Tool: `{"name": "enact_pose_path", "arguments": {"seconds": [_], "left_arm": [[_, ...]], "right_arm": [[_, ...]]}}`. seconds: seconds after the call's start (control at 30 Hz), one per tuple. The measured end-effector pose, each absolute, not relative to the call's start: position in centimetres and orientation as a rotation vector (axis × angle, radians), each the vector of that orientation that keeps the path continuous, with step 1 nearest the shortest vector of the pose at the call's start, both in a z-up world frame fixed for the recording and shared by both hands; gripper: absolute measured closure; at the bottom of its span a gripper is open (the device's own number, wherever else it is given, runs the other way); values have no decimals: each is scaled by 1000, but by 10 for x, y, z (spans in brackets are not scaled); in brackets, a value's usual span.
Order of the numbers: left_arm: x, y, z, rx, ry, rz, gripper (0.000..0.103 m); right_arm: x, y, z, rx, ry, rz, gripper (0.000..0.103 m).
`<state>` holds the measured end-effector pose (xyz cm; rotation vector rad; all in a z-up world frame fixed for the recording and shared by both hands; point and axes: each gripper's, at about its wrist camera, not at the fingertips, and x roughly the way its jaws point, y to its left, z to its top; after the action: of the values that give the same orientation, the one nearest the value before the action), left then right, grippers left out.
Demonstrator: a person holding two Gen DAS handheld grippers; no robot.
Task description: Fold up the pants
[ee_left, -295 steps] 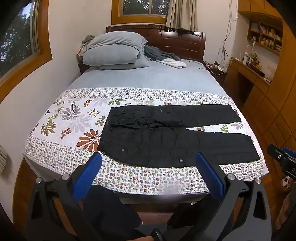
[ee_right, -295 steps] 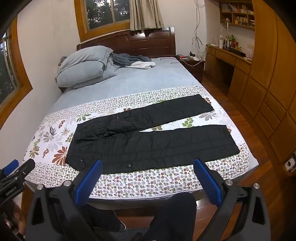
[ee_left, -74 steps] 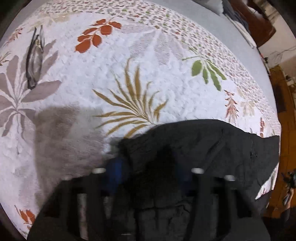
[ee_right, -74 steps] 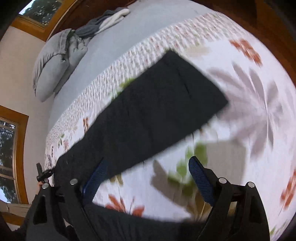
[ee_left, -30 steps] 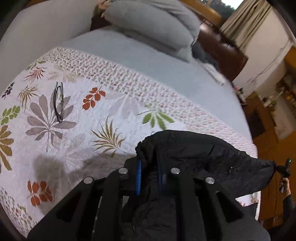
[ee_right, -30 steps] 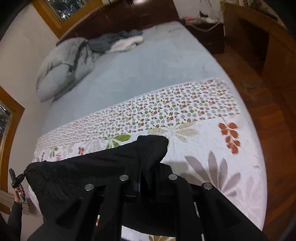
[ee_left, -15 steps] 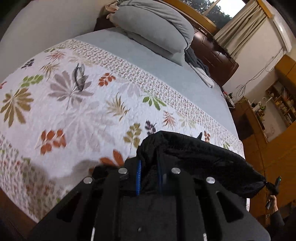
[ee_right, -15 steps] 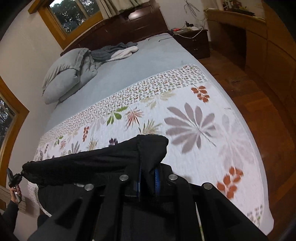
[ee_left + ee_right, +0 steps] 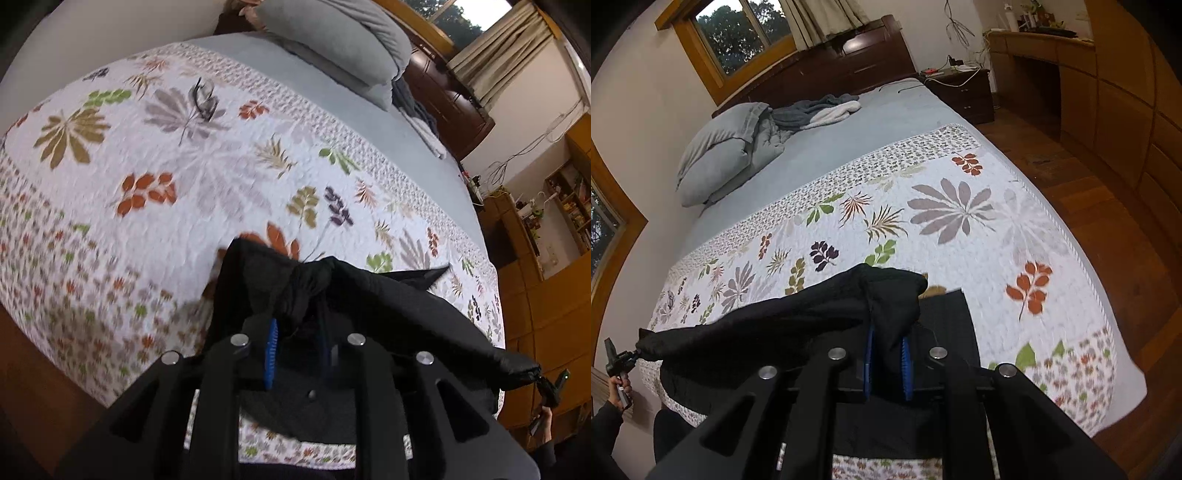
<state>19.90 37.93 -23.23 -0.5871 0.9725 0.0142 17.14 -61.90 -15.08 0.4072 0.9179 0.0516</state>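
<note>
Pants point(image 9: 798, 325) stretched lengthwise, apparently, between both tools.

No writing, label, brand, number or sign could be read in either view. The quilt point(image 9: 960, 229) on the bed bore only printed leaves and flowers, and the small things on the far shelves point(image 9: 569, 206) and the desk point(image 9: 1027, 40) were too small and blurred to show any lettering.
</note>
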Motion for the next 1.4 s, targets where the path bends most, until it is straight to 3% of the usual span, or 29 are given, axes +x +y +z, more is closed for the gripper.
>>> {"name": "enact_pose_path", "arguments": {"seconds": [0.2,0.37,0.47,0.63,0.7,0.8,0.93,1.2,1.27,1.3,1.4], "left_arm": [[180,374,-260,-546,1050,36,79],[164,373,-284,-535,1115,86,77],[153,374,-295,-526,1154,122,78],[132,374,-297,-479,1179,169,64],[124,376,-293,-466,1179,206,61],[117,378,-280,-476,1140,241,60],[116,370,-254,-483,1045,231,52],[161,325,-263,-373,1101,155,43],[171,320,-276,-338,1155,180,44],[176,319,-286,-323,1196,201,45],[186,324,-312,-284,1300,288,66]], "right_arm": [[140,-603,-161,417,928,53,80],[115,-593,-178,455,953,20,65],[98,-600,-188,528,962,-13,51],[61,-627,-220,900,908,-11,31],[46,-637,-241,1100,867,-2,30],[35,-643,-255,1226,815,1,30],[35,-650,-267,1271,807,-51,30],[23,-659,-299,1343,833,-148,30],[28,-659,-302,1333,826,-135,37],[33,-658,-302,1324,829,-124,46],[53,-656,-298,1252,868,-118,75]]}}
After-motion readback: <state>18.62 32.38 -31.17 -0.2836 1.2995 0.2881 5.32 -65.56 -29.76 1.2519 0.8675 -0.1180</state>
